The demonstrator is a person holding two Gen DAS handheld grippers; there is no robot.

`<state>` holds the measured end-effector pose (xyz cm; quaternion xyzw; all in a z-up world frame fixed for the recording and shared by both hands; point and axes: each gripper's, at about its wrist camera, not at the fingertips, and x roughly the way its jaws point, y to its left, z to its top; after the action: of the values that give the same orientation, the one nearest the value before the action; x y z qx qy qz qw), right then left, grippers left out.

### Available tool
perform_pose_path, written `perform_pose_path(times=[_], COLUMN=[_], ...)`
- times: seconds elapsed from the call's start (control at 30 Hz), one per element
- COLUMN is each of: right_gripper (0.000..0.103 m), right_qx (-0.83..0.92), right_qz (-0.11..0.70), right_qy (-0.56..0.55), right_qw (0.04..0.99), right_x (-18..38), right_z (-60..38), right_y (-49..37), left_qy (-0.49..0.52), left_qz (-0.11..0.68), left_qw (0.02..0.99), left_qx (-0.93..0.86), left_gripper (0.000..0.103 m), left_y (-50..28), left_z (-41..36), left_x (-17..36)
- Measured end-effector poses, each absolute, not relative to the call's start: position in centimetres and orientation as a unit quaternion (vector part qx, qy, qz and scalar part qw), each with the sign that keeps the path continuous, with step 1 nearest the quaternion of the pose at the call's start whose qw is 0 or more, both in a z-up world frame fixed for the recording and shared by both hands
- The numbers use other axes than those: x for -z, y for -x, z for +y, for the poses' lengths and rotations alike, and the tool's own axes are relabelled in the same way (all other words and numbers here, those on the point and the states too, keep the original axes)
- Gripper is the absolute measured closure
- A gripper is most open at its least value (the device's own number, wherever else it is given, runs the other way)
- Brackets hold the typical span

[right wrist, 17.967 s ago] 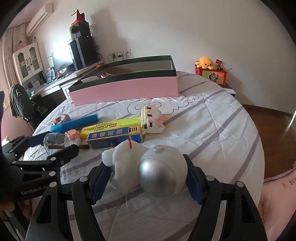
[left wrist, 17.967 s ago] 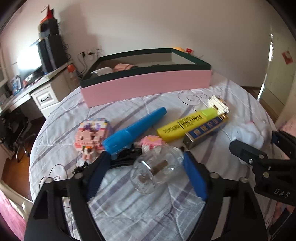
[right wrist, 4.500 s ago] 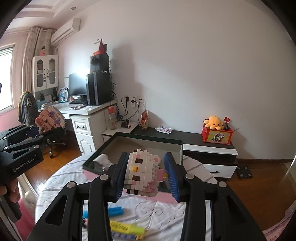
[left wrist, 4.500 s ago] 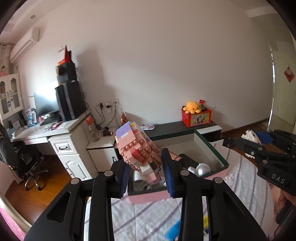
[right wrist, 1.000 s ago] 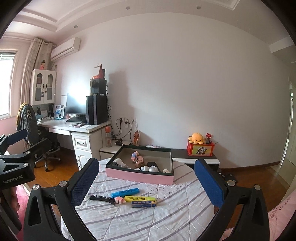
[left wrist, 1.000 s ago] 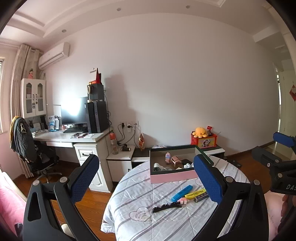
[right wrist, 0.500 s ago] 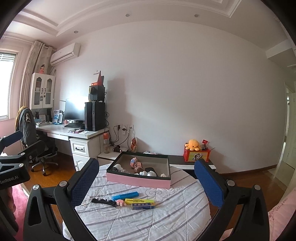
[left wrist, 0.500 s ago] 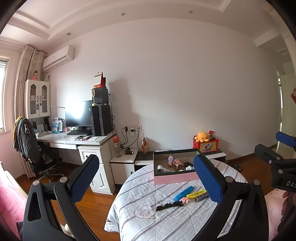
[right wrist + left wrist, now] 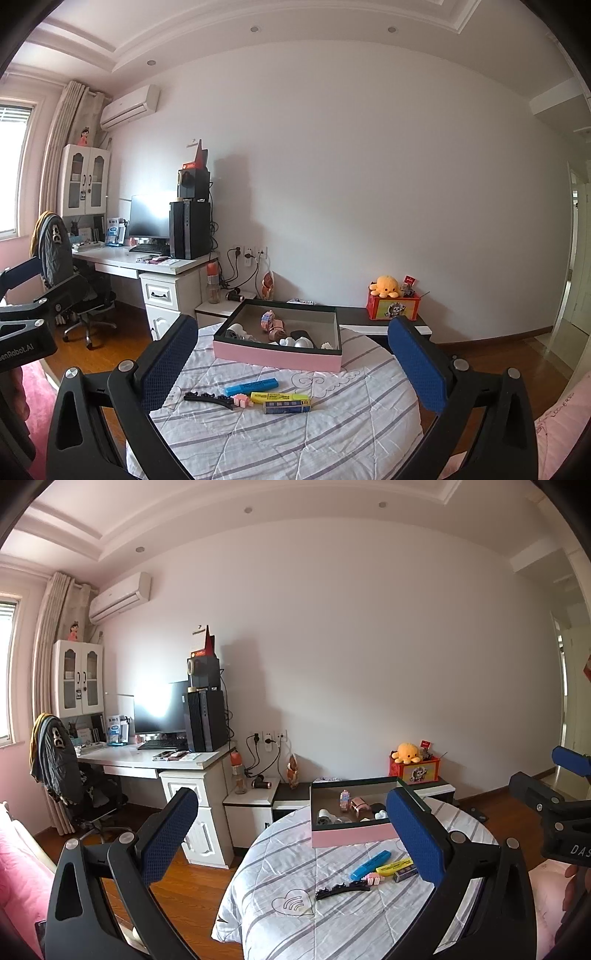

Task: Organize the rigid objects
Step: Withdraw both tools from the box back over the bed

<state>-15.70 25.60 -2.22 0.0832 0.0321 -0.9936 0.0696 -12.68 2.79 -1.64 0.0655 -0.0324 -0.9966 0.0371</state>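
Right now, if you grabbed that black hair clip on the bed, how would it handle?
The hair clip looks thin and light, probably stiff plastic. It lies flat on the quilt, so rolling seems unlikely. Its toothed edge may snag the fabric when pushed.

Box [image 9: 280,354] behind markers [image 9: 251,386]; clip [image 9: 207,398] leftmost.

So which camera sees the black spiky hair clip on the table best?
The right wrist view: the black toothed hair clip lies in the open on the striped round table, with its whole length visible. The left wrist view also shows the whole clip, just no better, beside the blue pad of one of the fingers.
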Motion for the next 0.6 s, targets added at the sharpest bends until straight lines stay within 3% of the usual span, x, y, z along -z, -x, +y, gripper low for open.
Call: perform_pose_path(times=[0.6], right_gripper=[0.000], right_qx=[0.989], right_qz=[0.024], right_qy=[-0.130], right_qw=[0.071], right_x=[4.9], right_z=[26.2], right_y=[19.3], left_qy=[-0.132], left_qz=[-0.046], left_qw=[0.036], left_qx=[0.990], left_gripper=[0.000], left_y=[17.5], left_z=[2.8], left_x=[5.3])
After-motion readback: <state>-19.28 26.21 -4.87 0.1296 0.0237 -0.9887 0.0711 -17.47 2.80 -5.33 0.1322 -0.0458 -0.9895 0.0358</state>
